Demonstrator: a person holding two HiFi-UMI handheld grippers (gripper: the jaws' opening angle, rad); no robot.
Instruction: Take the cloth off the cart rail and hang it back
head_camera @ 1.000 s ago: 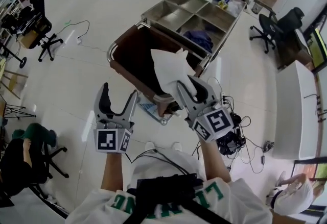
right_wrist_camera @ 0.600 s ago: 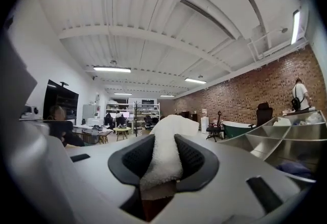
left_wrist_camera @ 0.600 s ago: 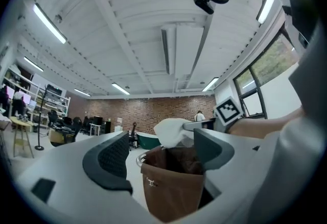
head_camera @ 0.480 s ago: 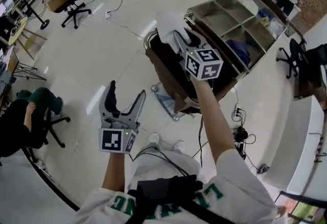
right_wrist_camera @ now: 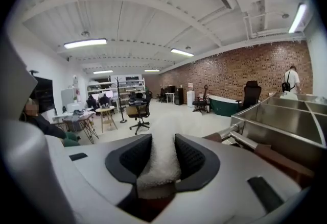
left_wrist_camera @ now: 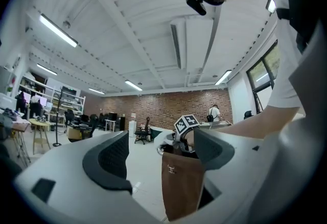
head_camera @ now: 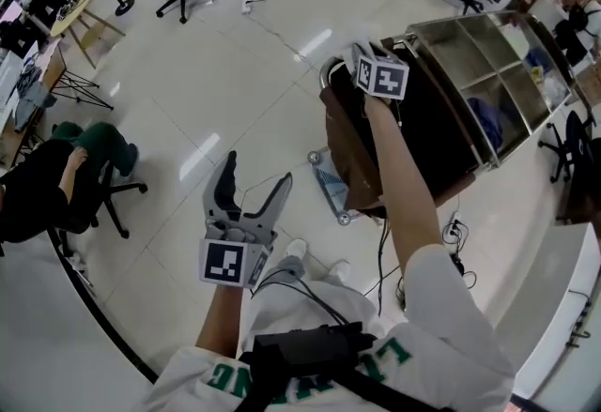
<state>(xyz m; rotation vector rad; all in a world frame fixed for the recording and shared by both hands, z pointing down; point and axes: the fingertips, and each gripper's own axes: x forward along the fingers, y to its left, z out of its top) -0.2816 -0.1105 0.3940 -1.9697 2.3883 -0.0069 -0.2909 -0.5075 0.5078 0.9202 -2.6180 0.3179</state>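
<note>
**A:** Left tongs?
**B:** Apart, empty, above the floor.
**A:** Right tongs?
**B:** Opening, with the white cloth between the pads. Its long axis runs straight ahead along them, just left of the cart rail. It is possibly draped there.

A white short-sleeved T-shirt is worn, with green lettering printed across the front. A black strapped unit is carried on the chest, and a thin black cable is looped out of it at 12 o'clock. White shoes are worn. The left gripper is made up of a grey body, two curved fingers lined in black, and a cube printed with black-and-white square markers.
</note>
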